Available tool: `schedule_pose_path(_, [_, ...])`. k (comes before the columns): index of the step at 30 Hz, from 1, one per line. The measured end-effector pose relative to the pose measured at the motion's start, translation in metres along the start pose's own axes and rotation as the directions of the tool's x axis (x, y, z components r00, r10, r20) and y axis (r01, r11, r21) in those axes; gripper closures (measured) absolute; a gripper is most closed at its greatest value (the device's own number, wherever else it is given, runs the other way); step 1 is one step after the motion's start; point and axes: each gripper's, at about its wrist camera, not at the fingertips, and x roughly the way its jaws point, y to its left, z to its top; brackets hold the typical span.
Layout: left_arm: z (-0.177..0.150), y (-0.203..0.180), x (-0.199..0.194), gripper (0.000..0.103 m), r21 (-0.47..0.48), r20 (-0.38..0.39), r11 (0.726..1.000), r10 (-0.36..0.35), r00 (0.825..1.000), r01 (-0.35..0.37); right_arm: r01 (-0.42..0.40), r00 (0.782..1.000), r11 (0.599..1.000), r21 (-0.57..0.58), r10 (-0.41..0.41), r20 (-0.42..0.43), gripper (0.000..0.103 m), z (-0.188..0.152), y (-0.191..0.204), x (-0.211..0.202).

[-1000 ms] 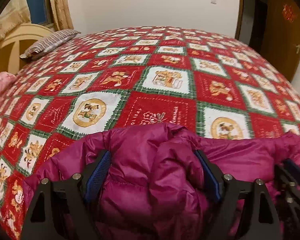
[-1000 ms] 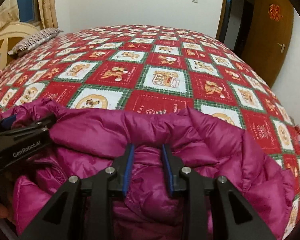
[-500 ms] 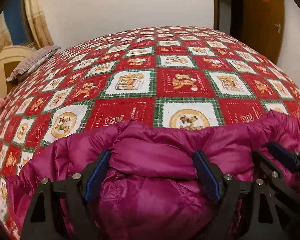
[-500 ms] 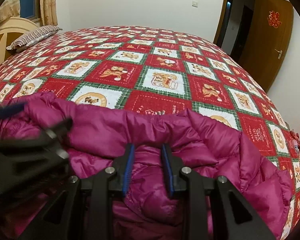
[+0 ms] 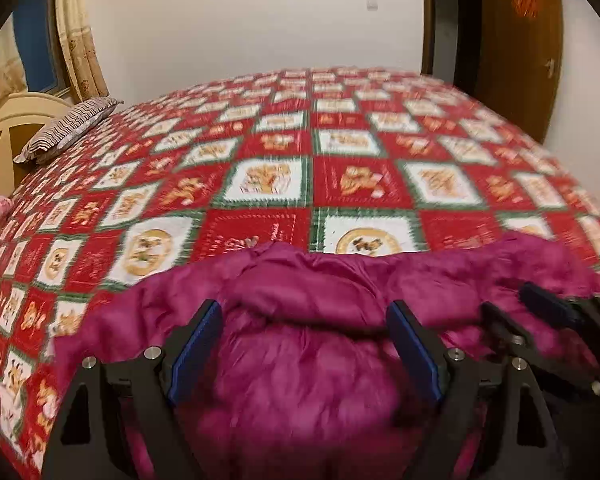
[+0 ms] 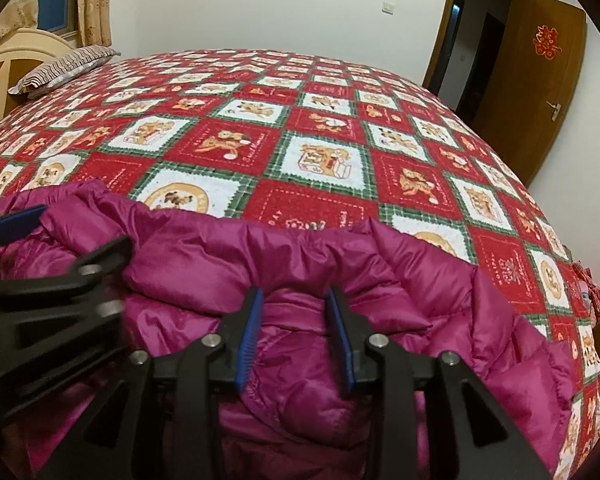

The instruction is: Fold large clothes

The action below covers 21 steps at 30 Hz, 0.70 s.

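jacket (image 6: 300, 360) bunched between right gripper (image 6: 296, 336) jaws, pinched.

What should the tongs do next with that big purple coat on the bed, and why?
Probably shut the left tongs on the bunched coat. They gape wide around a fold, while the right tongs already pinch the fabric, so folding over the quilt needs both grips.

Warm, even indoor light fills both fisheye views, whose edges bow and darken into black corners; the left wrist view is motion-smeared across the quilt (image 5: 340, 184), while the right wrist view stays mostly sharp.
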Motion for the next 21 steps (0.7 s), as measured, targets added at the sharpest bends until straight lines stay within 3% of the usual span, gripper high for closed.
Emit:
schedule_pose_path(3, [-0.002,0.002,-0.038,0.018,0.049,0.057,0.999,0.001,0.998,-0.003,-0.02,0.998,0.999,0.049,0.018,0.053,0.053,-0.006,-0.01,-0.032])
schedule_pose_path(6, [-0.007,0.007,-0.082,0.018,0.093,0.135,0.995,0.029,0.99,-0.041,-0.053,0.993,0.995,0.085,0.044,0.109,0.052,-0.016,-0.021,-0.076])
schedule_pose_path(10, [-0.018,0.015,-0.135,0.018,0.115,0.175,0.993,0.01,0.985,-0.03,-0.092,0.985,0.989,0.117,0.073,0.158,0.05,-0.037,-0.035,-0.135])
schedule_pose_path(16, [-0.047,0.022,-0.202,0.018,0.15,0.196,0.988,-0.01,0.981,-0.019,-0.107,0.976,0.987,0.122,0.081,0.204,0.045,-0.082,-0.049,-0.22])
schedule_pose_path(21, [-0.087,0.034,-0.25,0.018,0.196,0.192,0.98,-0.056,0.98,0.018,-0.094,0.968,0.989,0.111,0.065,0.24,0.032,-0.136,-0.063,-0.289])
